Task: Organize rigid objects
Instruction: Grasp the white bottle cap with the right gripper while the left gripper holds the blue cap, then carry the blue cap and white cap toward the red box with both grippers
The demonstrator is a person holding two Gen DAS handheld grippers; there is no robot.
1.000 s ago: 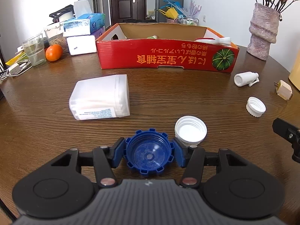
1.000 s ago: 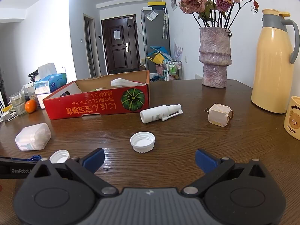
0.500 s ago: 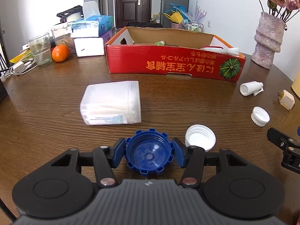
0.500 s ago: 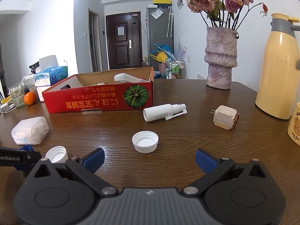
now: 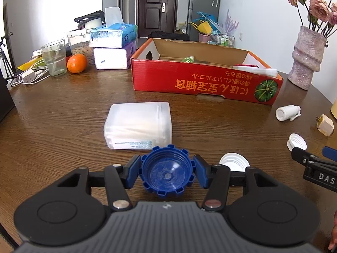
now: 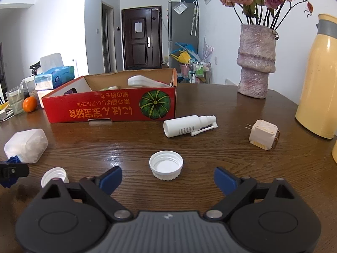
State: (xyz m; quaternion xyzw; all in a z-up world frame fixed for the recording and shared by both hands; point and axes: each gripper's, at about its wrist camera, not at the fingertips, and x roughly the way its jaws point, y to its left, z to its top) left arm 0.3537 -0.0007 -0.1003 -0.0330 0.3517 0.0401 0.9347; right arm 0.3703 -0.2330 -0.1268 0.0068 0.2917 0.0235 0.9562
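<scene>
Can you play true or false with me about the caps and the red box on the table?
1. The left tongs squeeze a blue cap. True.
2. The right tongs already grip the white cap. False: they are closing, not touching it yet.
3. The white spray bottle stands upright. False: it lies on its side.
4. The red box has a pumpkin picture. True.
5. The orange sits inside the box. False: it sits outside, beside a glass.
</scene>
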